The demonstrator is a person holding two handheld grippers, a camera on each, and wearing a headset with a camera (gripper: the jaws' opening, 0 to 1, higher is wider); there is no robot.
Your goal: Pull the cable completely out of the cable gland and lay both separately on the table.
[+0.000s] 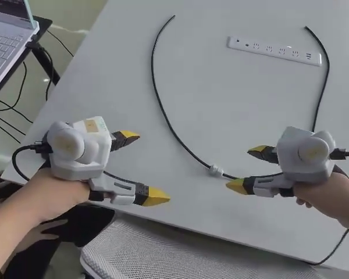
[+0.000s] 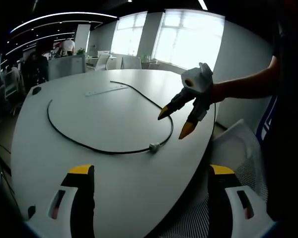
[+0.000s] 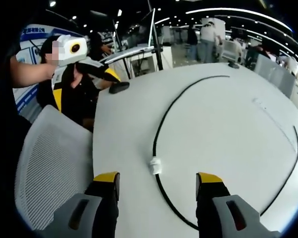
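left tool (image 1: 145, 167) lower left, jaws wide, empty | right tool (image 1: 245, 168) lower right, jaws wide, empty | cable gland (image 1: 215, 170) lower centre, on cable (image 1: 163, 110), flat on tabletop (image 1: 238, 104) between tools

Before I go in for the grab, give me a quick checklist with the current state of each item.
1. Left tongs open, holding nothing: ok.
2. Right tongs open, holding nothing: ok.
3. Cable gland lies on the table between both tongs: ok.
4. Cable out of the gland: not ok, it runs through.
5. Gland loosened enough to slide: cannot tell.
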